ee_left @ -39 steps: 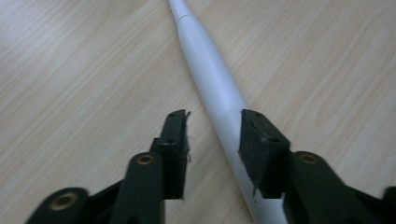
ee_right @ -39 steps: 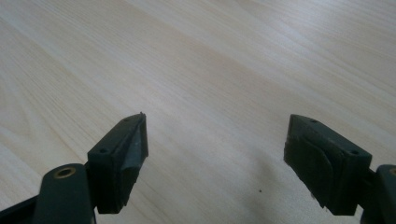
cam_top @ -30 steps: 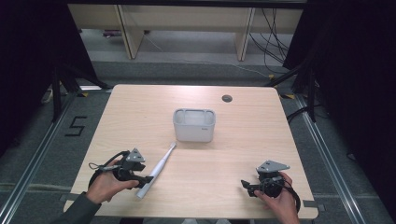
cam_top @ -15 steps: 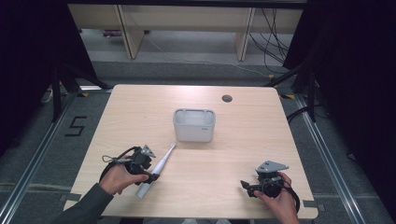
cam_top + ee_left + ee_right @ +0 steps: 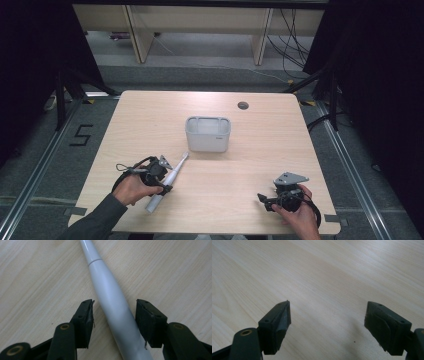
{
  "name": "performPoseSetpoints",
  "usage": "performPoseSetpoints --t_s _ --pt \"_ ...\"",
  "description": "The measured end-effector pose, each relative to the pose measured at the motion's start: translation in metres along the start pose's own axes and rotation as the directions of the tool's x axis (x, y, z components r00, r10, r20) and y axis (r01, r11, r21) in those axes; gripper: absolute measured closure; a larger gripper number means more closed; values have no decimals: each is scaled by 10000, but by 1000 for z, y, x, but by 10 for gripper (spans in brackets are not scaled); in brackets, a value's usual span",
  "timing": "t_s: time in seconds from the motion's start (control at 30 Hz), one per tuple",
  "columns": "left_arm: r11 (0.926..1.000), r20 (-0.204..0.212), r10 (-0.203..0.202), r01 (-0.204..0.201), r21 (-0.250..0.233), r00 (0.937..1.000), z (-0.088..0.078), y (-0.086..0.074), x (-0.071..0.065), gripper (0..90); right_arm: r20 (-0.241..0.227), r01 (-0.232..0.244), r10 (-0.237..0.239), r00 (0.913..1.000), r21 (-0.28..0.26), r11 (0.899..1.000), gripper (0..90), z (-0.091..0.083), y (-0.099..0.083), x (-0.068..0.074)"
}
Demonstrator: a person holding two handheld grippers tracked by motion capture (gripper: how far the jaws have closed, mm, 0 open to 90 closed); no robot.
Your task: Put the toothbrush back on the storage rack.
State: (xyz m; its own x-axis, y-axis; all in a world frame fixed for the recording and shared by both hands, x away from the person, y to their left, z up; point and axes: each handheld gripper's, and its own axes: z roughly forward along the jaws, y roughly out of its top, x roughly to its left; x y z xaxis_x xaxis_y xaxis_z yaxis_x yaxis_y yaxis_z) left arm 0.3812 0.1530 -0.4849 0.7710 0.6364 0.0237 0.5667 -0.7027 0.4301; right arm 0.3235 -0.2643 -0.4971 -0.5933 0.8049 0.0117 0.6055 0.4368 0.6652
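The white electric toothbrush [image 5: 166, 182] lies flat on the table [image 5: 260, 150], near its front left, head pointing at the grey bin [image 5: 208, 133]. My left gripper [image 5: 114, 312] straddles its handle, jaws just been closing, one pad touching, the other with a gap. My right gripper [image 5: 327, 322] rests front right, jaws spread over bare wood.

Left gripper [image 5: 161, 176] at toothbrush [image 5: 166, 183] on table [image 5: 150, 120].
Jaws astride the white handle, just closing, grip unclear from above; brush lying slantwise, head toward grey bin [image 5: 208, 133], near but apart. Right gripper [image 5: 265, 199] in hand at near right edge, well apart. Small dark hole [image 5: 243, 105] behind bin.
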Motion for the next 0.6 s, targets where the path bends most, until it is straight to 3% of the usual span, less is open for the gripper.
performPoseSetpoints --t_s 0.03,0.13,0.3,0.33,0.43,0.47,0.57,0.6 --pt "9994 -37 269 -268 227 9996 0 1 1 521 0 1 -1 10000 6 10000 218 0 0 0" --pt "9981 -80 386 -382 477 9992 1 2 1 541 -14 -45 45 10000 39 10000 218 0 0 0" --pt "9973 -91 510 -505 530 9987 3 3 2 594 -22 -40 40 10000 41 10000 219 0 0 1" --pt "9980 -68 345 -341 524 9994 3 3 0 604 -20 -40 40 10000 41 10000 219 0 0 1" --pt "9942 -2 684 -681 830 9977 2 6 2 639 2 102 -102 9999 -4 9999 221 1 0 0" --pt "9956 -38 652 -648 682 9979 3 5 2 639 2 102 -102 9999 -4 9999 221 1 0 0" --pt "9918 9 805 -802 993 9968 2 8 2 643 -3 101 -101 9999 14 9999 221 1 0 0" --pt "9931 -12 757 -753 901 9971 3 7 2 642 -4 102 -102 9999 -1 9999 221 1 0 0"
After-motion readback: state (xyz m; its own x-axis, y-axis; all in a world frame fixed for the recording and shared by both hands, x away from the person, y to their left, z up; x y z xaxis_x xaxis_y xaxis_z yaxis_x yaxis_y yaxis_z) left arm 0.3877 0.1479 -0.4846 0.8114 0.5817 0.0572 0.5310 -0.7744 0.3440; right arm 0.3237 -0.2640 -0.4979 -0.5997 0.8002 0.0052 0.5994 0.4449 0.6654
